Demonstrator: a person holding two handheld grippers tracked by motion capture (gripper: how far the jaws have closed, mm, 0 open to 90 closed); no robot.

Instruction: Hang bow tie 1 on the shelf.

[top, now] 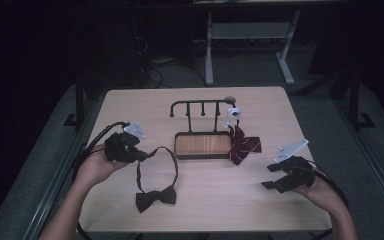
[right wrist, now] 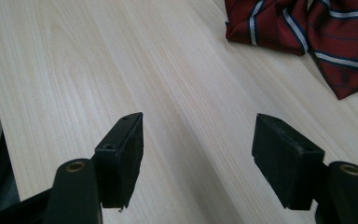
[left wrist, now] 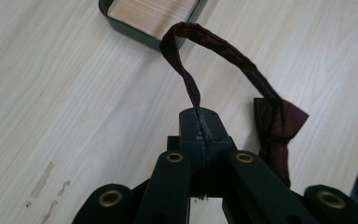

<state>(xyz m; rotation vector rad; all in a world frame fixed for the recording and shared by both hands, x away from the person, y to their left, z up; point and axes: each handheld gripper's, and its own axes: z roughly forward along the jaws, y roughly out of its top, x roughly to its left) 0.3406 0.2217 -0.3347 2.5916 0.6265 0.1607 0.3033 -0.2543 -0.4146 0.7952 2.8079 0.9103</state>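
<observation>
The left tool (left wrist: 200,122) pinches the strap of the dark maroon fabric bow tie (left wrist: 275,126) lying on the pale wooden desk (top: 220,200); the right tool (right wrist: 200,158) hovers spread apart.

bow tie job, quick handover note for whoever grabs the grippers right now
Left gripper: shut on the strap of the dark bow tie. The strap loops up from the table; the bow lies flat near the front edge.
Right gripper: open, holding nothing, over bare table at the right.
Rack with wooden tray stands mid-table. The striped red tie lies against the tray's right end, below a white clip on the rack.
Done: strap gripped.
Left: probably hang the bow tie on a free rack hook; the right gripper can help with the strap.
</observation>
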